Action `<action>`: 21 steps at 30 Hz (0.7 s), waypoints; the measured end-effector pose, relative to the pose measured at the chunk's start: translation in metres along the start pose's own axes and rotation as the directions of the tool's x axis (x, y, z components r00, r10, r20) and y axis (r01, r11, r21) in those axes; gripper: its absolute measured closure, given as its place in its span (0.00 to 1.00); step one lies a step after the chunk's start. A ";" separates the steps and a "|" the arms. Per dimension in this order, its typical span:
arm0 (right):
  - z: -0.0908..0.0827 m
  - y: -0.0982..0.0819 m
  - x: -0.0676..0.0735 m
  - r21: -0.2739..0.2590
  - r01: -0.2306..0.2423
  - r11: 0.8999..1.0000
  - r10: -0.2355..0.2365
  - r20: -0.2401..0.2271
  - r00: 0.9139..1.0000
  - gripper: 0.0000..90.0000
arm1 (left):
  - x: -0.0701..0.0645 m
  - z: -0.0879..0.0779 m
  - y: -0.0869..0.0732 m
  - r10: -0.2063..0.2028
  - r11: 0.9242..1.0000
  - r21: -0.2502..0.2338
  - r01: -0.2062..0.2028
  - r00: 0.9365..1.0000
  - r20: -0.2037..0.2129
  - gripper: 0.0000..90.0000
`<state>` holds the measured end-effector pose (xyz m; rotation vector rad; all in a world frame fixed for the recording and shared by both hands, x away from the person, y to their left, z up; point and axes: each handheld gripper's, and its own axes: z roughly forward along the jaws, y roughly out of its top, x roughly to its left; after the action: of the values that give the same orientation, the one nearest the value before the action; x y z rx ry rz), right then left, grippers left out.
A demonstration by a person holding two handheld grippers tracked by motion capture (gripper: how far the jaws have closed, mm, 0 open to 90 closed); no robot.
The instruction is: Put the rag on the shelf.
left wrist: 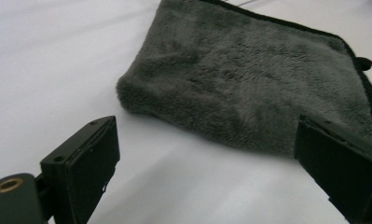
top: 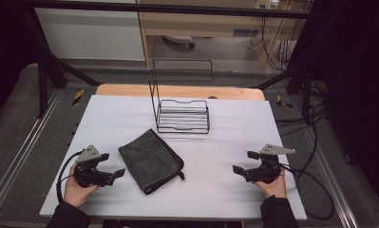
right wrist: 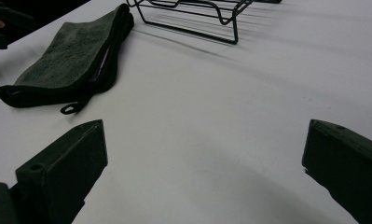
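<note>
Jaws on both grippers, left gripper (top: pixel 112 166) and right gripper (top: pixel 245 162), are gaping empty; we are risking pinching just one layer of the folded towel (top: pixel 150 160).

Between my left tongs (top: pixel 112 165) and my right tongs (top: pixel 244 162) the white table (top: pixel 215 142) lies bare at lower centre-right of the high view. The folded dark grey plush cloth (top: pixel 150 160) blocks the lower-centre left, just beside my left tongs. The black wire rack (top: pixel 183 115) stands upper centre, well apart.

White table (top: pixel 225 190), folded grey towel (top: pixel 150 160), wire rack (top: pixel 184 117)
</note>
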<state>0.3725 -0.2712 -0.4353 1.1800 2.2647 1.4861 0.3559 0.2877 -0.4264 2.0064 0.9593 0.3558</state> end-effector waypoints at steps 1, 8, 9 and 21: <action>0.000 0.000 0.000 0.000 0.000 1.000 0.000 0.000 1.000 0.01 | -0.002 0.000 0.001 0.005 1.000 0.002 -0.005 1.000 0.004 0.08; 0.003 0.002 0.004 0.007 0.005 1.000 -0.005 -0.006 1.000 0.01 | -0.024 0.005 0.012 0.004 1.000 0.000 -0.004 0.999 0.031 0.16; 0.005 0.002 0.005 0.012 0.004 1.000 -0.004 -0.006 1.000 0.01 | -0.028 0.006 0.013 0.006 1.000 0.000 -0.006 0.999 0.042 0.19; 0.016 0.007 0.018 0.033 0.033 0.999 -0.032 -0.039 0.999 0.05 | -0.088 0.029 0.021 0.050 0.996 0.074 -0.058 0.993 0.108 0.44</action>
<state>0.3725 -0.2465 -0.4326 1.1276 2.3317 1.4769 0.3244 0.1989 -0.4173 2.1026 0.8659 0.2426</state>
